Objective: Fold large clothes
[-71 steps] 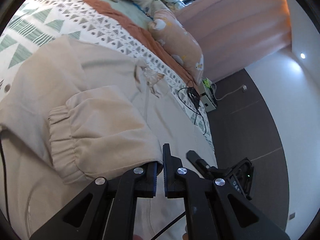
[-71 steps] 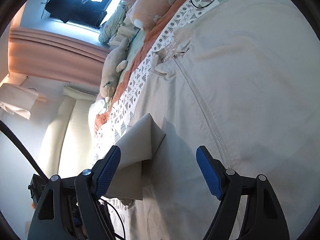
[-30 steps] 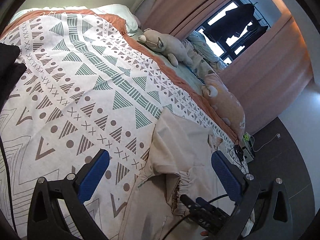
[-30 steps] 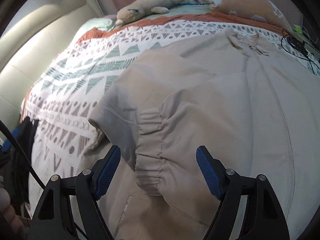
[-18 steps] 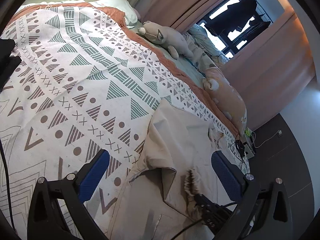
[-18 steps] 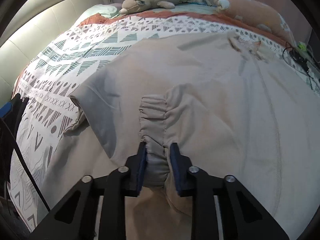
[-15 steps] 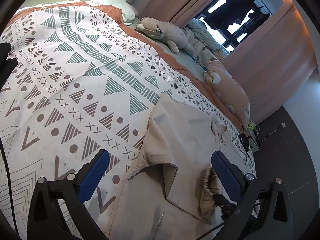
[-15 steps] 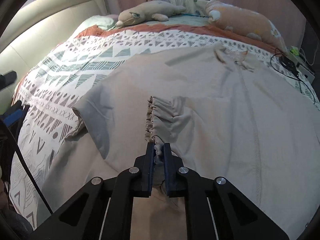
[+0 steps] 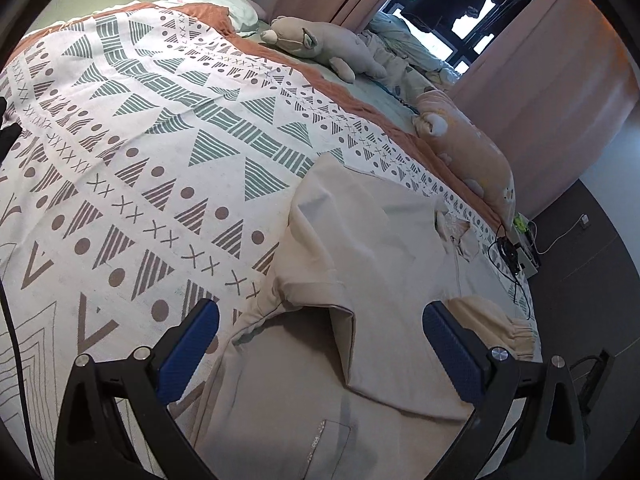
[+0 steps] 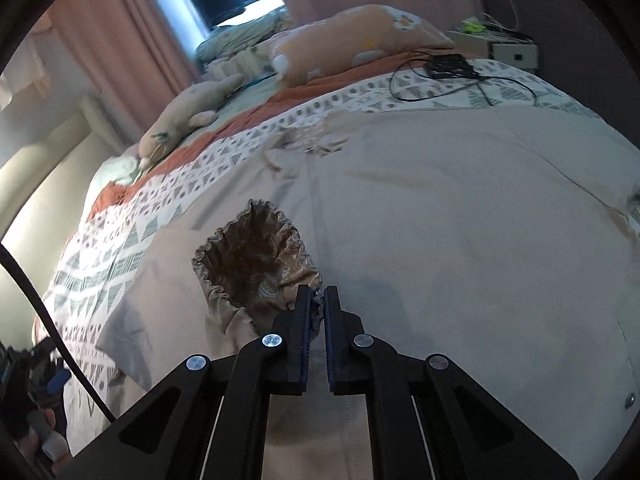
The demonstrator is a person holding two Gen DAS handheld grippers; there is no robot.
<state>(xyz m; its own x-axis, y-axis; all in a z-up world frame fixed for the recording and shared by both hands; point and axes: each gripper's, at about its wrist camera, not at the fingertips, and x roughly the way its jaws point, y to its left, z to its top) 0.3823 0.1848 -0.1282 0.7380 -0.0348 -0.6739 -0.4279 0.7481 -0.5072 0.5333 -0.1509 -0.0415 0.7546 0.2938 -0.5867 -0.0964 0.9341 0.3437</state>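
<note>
Left wrist view: the left tool [image 9: 316,344] stands wide, its blue pads apart with nothing pressed between them, above the near left part of a beige jacket [image 9: 376,240] that lies spread on the bed [image 9: 120,152]. Between the pads, a folded sleeve [image 9: 344,316] crosses the jacket's front. Its gathered cuff [image 9: 516,336] shows at the right, past the right pad. A patterned cover with triangles, dots and crosses fills the left and far side of the bed. Far off lie a grey plush animal [image 9: 320,44] and an orange pillow [image 9: 468,152], with pink curtains [image 9: 560,80] behind them. A tangle of black cable [image 9: 508,248] sits at the bed's right edge.

Right wrist view: the right tool [image 10: 316,308] is pinched narrow on the rim of the cuff [image 10: 256,256], which is lifted so that its gathered opening gapes toward the camera, showing a darker lining. The jacket [image 10: 460,220] spreads to the right and far side beneath it, its collar [image 10: 308,140] toward the far edge. The plush animal [image 10: 188,120] and the pillow [image 10: 360,40] lie beyond, the cable [image 10: 448,76] at the far right.
</note>
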